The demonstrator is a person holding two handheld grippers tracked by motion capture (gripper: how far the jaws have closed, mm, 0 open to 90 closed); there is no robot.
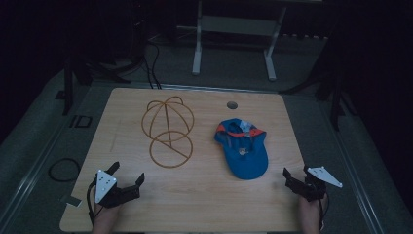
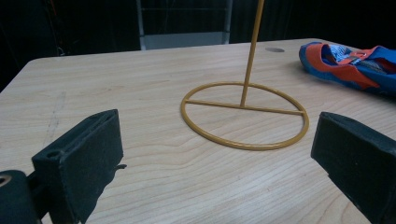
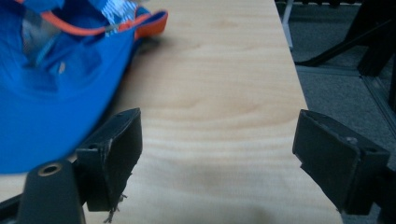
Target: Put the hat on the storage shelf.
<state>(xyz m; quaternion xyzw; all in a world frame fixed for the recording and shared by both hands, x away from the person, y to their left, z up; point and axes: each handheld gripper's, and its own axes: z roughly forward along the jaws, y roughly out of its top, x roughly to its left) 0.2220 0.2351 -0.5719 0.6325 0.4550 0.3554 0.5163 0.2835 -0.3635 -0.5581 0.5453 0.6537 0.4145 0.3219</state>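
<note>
A blue cap with orange trim (image 1: 243,148) lies upside down on the right half of the wooden table (image 1: 204,204). A gold wire hat stand (image 1: 168,129), with a ring base (image 2: 245,116) and a domed wire top, stands left of centre. My left gripper (image 1: 127,174) hovers open near the front left corner, below the stand. In the left gripper view the cap (image 2: 350,65) lies at the far right. My right gripper (image 1: 296,174) is open at the front right edge, just right of the cap's brim (image 3: 51,79). Nothing is between either pair of jaws.
A round cable hole (image 1: 232,105) sits near the table's far edge. Beyond the table stands a white metal frame (image 1: 234,44) on dark carpet. A black cable loop (image 1: 64,169) lies on the floor at the left. The surroundings are dim.
</note>
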